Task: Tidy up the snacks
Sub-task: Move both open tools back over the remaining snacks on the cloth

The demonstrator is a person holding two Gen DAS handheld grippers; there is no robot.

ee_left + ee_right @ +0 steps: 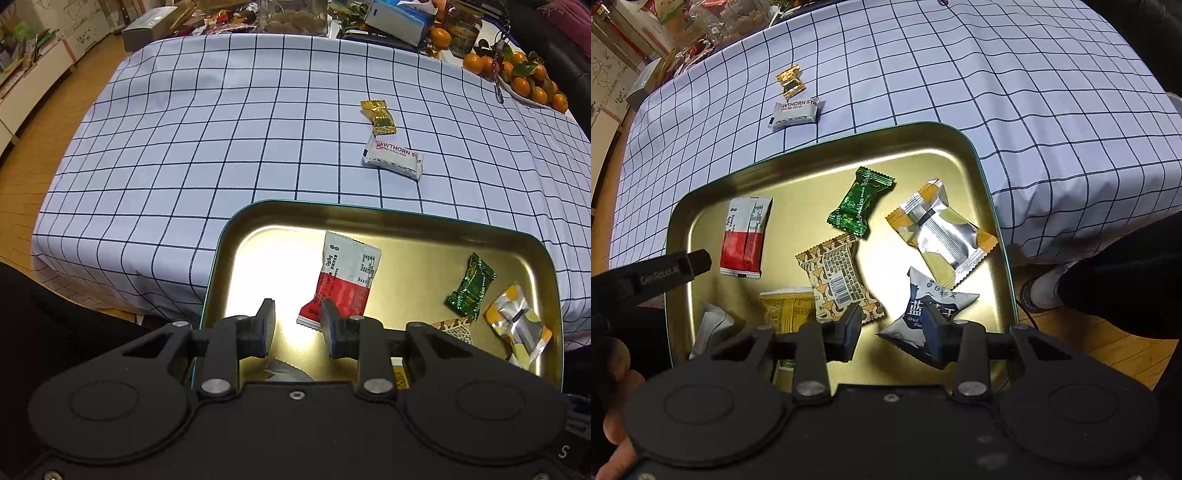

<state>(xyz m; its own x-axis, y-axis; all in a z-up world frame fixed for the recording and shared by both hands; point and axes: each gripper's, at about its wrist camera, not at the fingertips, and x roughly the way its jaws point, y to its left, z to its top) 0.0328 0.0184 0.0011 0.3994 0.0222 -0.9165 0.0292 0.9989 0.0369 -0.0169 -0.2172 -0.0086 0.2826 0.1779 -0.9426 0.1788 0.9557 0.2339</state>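
A gold tin tray (332,205) (827,142) sits at the near edge of the checked tablecloth. It holds a red-and-white packet (347,273) (746,236), a green candy (471,286) (860,201), a yellow-silver packet (517,325) (942,229), a brown patterned packet (838,277) and a blue-white packet (912,317). On the cloth beyond lie a gold candy (378,116) (790,81) and a white hawthorn strip (393,157) (796,112). My left gripper (299,325) hovers open over the tray's left part, empty. My right gripper (894,326) hovers open above the blue-white packet, pads clear of it.
Along the table's far edge stand a dish of oranges (524,77), a jar (463,31), a tissue pack (399,18), a glass container (291,16) and a grey box (147,29). A person's hand (613,406) and a shoe (1041,291) show near the tray.
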